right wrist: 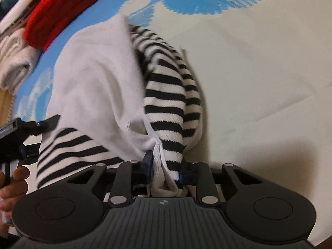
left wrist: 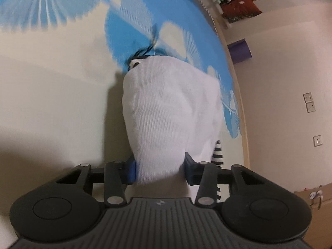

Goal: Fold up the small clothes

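Note:
A small garment, white on one side [left wrist: 166, 108] and black-and-white striped on the other [right wrist: 166, 95], hangs lifted over a cream and blue patterned bedsheet [right wrist: 259, 62]. My left gripper [left wrist: 159, 169] is shut on its white fabric, with a striped edge [left wrist: 217, 153] showing to the right. My right gripper [right wrist: 165, 170] is shut on a bunched corner of the same garment, white and striped layers together. The left gripper also shows at the left edge of the right wrist view [right wrist: 27, 132], held by a hand [right wrist: 14, 184].
A pile of clothes lies at the upper left in the right wrist view: a red item [right wrist: 62, 8] and a white towel-like item [right wrist: 14, 62]. The left wrist view shows the bed's wooden edge [left wrist: 238, 87], a wall with sockets [left wrist: 309, 101] and a purple object [left wrist: 240, 50].

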Demonstrator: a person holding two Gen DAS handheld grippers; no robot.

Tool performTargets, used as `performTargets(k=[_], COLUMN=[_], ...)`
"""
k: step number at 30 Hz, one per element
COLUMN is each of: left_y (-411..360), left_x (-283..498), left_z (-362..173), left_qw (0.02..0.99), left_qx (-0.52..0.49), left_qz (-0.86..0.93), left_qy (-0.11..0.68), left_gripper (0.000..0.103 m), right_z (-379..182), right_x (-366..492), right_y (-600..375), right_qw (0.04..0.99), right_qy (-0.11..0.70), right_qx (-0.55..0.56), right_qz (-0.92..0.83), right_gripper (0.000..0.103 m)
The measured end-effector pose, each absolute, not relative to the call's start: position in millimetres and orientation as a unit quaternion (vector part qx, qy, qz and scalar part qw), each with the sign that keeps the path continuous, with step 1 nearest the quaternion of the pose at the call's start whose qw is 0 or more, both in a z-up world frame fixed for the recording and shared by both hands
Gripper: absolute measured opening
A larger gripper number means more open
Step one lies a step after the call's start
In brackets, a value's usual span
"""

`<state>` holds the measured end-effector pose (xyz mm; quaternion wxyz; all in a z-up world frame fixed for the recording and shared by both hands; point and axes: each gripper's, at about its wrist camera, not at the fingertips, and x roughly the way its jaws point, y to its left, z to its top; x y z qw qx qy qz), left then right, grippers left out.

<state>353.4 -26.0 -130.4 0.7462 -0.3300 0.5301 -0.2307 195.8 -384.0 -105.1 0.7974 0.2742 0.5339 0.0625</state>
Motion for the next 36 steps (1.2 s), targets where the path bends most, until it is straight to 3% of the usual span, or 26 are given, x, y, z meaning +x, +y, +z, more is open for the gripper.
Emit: performTargets(k=[5, 9, 14, 19, 23, 24, 26, 28, 36], left_y=[47.3, 90.9, 110.7, 97.7, 71.8, 66.6, 41.5, 23.3, 48.3], left_x=[357.5, 358.0, 332.7, 279.8, 243.0, 237.7, 235.2, 231.1, 222.3], left_z=[-80.4, -73.8, -50.0, -17.9, -41.7, -60.9, -94.8, -98.9, -74.2], left_qw=[0.789, 0.804, 0.830, 0.842, 0.836, 0.824, 0.800, 0.805, 0.833], left_qx=[-0.304, -0.281, -0.224, -0.154, -0.116, -0.097, 0.006, 0.069, -0.002], left_qz=[-0.209, -0.179, -0.123, -0.129, -0.165, -0.173, -0.164, -0.177, -0.174], left_qy=[0.492, 0.492, 0.496, 0.500, 0.510, 0.530, 0.578, 0.562, 0.526], left_gripper=[0.048, 0.062, 0.062, 0.059, 0.056, 0.050, 0.050, 0.051, 0.059], right_z=[-77.6, -76.1, -94.3, -87.9, -83.0, -83.4, -89.5, -96.5, -59.5], right_x=[208.0, 211.2, 206.5, 199.3, 196.8, 195.4, 191.8, 193.2, 196.9], right_y=[-327.2, -287.4, -264.5, -267.7, -276.4, -277.6, -277.0, -273.9, -279.4], right_qw=[0.811, 0.802, 0.775, 0.772, 0.775, 0.776, 0.775, 0.769, 0.824], right_qy=[0.486, 0.496, 0.558, 0.557, 0.549, 0.552, 0.570, 0.581, 0.513], right_qx=[0.285, 0.266, 0.232, 0.244, 0.252, 0.245, 0.217, 0.212, 0.182], right_qz=[0.156, 0.199, 0.183, 0.186, 0.185, 0.182, 0.165, 0.161, 0.159], right_gripper=[0.022, 0.021, 0.021, 0.021, 0.015, 0.014, 0.014, 0.013, 0.020])
